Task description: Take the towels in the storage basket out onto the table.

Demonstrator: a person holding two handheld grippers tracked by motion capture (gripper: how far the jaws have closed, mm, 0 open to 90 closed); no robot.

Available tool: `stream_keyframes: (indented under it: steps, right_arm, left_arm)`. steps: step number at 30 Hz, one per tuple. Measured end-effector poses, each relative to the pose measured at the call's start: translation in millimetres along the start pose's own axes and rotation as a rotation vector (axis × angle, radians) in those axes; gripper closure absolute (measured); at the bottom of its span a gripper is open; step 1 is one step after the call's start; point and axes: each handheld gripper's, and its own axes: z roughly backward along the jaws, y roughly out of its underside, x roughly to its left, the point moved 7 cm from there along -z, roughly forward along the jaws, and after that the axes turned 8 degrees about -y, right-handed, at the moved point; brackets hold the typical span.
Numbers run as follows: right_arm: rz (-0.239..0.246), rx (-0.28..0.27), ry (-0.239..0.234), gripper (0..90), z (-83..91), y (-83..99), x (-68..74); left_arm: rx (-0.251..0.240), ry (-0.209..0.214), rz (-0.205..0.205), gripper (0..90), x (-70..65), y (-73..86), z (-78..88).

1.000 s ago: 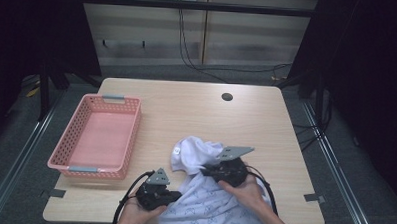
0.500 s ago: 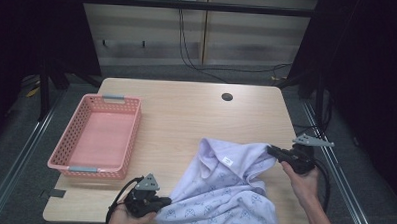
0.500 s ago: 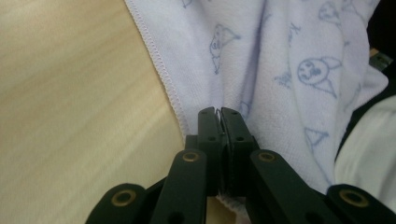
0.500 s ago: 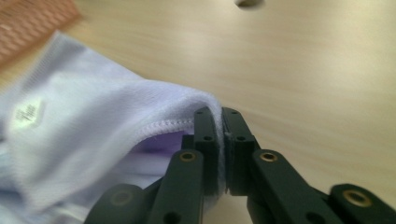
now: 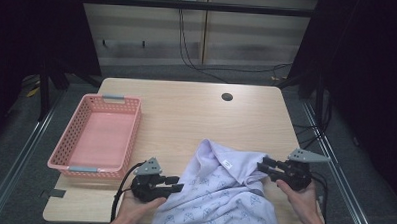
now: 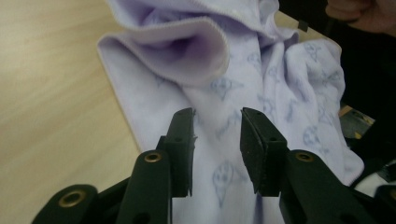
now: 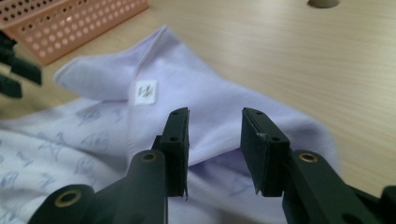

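Both tongs: the left gripper (image 5: 176, 181) and the right gripper (image 5: 261, 164) have just been opening, and now the jaws of each are standing partly apart, pressing on nothing.
Left gripper: in the left gripper view the lilac cloth (image 6: 261, 93) is lying between and under the jaws, but the pads are not pinching it.
Right gripper: in the right gripper view a fold of the same cloth (image 7: 219, 112) is sitting in the gap, and it is loose there too.
Cloth: the garment (image 5: 223, 193), pale lilac with a small blue print, is lying spread at the near edge of the table (image 5: 186, 111), between the two hands, with a part hanging over the front edge.
White label (image 5: 227, 163): it is showing near the rolled neck edge, so this end seems to be the top of the garment.
Pink basket (image 5: 95, 138): it is standing at the left of the table, well apart from the cloth.
Step in hand: I am judging that the person is releasing the cloth after spreading it.
Doing it well: lift both grippers straight off the fabric, so no fold is dragged, then take the next grip on a clean edge, not on a bunched place.
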Motion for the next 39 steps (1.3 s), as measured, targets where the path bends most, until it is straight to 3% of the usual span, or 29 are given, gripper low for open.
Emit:
stream_keyframes:
  steps: [1, 4, 7, 8, 10, 11, 12, 13, 16, 17, 18, 19, 23, 24, 25, 26, 30, 33, 34, 36, 38, 39]
  right_arm:
    - [0.009, 0.01, -0.011, 63.0, -1.5, 2.3, 4.1]
    - [0.022, 0.056, -0.101, 61.7, -16.1, 12.9, 19.6]
    - [0.048, 0.093, -0.116, 58.0, -25.7, 17.7, 23.0]
    - [0.062, 0.111, -0.145, 53.6, -32.5, 19.9, 26.6]
    - [0.069, 0.117, -0.148, 52.5, -34.3, 20.6, 27.2]
    - [0.08, 0.13, -0.151, 51.6, -37.1, 22.6, 29.0]
    - [0.094, 0.15, -0.155, 49.3, -42.1, 26.8, 31.1]
    - [0.101, 0.16, -0.154, 48.6, -43.8, 28.3, 31.7]
    - [0.115, 0.179, -0.166, 47.1, -48.4, 31.2, 33.5]
    - [0.122, 0.224, -0.154, 47.7, -54.0, 36.4, 32.8]
    - [0.122, 0.224, -0.154, 47.7, -54.0, 36.4, 32.8]
    - [0.129, 0.259, -0.139, 47.7, -57.0, 40.0, 31.3]
    - [0.172, 0.279, -0.103, 51.7, -64.1, 40.4, 29.8]
    - [0.192, 0.29, -0.089, 63.8, -68.2, 40.7, 29.9]
    - [0.192, 0.29, -0.089, 63.8, -68.2, 40.7, 29.9]
    - [0.169, 0.286, -0.092, 79.2, -67.9, 39.0, 28.4]
    - [0.155, 0.254, -0.132, 84.6, -63.3, 33.5, 31.1]
    - [0.116, 0.153, -0.158, 84.9, -51.5, 14.0, 33.0]
    - [0.116, 0.153, -0.158, 84.9, -51.5, 14.0, 33.0]
    - [0.101, 0.096, -0.167, 85.1, -42.0, 0.2, 32.2]
    - [0.092, 0.047, -0.168, 85.2, -32.2, -13.2, 30.0]
    - [0.093, 0.003, -0.144, 85.5, -22.9, -26.3, 26.5]
  left_arm:
    - [-0.008, 0.011, -0.008, 62.0, -2.0, -3.6, -4.4]
    - [-0.033, -0.001, -0.024, 56.7, -6.6, -14.2, -23.0]
    - [-0.031, -0.009, -0.039, 54.6, -7.5, -17.5, -31.4]
    - [-0.037, -0.027, -0.046, 58.1, -5.7, -21.9, -38.6]
    - [-0.061, -0.007, -0.022, 62.1, -4.4, -25.0, -40.8]
    - [-0.069, 0.005, -0.006, 69.9, -3.2, -26.2, -41.7]
    - [-0.065, 0.007, 0.0, 84.8, -1.5, -26.6, -43.6]
    - [-0.052, 0.009, -0.002, 87.4, -0.3, -25.5, -45.2]
    - [-0.039, -0.001, -0.007, 88.4, 1.1, -24.0, -45.4]
    - [-0.055, 0.004, 0.004, 88.5, 2.2, -25.7, -43.0]
    - [-0.055, 0.004, 0.004, 88.6, 2.2, -25.7, -43.0]
    - [-0.059, -0.001, 0.003, 88.6, 3.3, -26.8, -41.5]
    - [-0.076, -0.022, 0.021, 88.7, 11.9, -29.1, -34.9]
    - [-0.083, -0.036, 0.026, 88.7, 16.4, -31.0, -29.6]
    - [-0.083, -0.036, 0.026, 88.7, 16.4, -31.0, -29.6]
    - [-0.085, -0.046, 0.02, 88.7, 18.4, -31.8, -25.6]
    - [-0.116, -0.055, 0.022, 88.7, 24.2, -35.9, -5.9]
    - [-0.149, -0.08, 0.035, 88.8, 30.4, -39.3, 7.4]
    - [-0.161, -0.084, 0.046, 88.8, 33.5, -40.7, 12.3]
    - [-0.181, -0.096, 0.053, 88.7, 38.4, -44.0, 21.2]
    - [-0.195, -0.104, 0.047, 88.8, 41.3, -48.1, 29.8]
    - [-0.201, -0.111, 0.045, 88.8, 42.1, -49.7, 32.6]
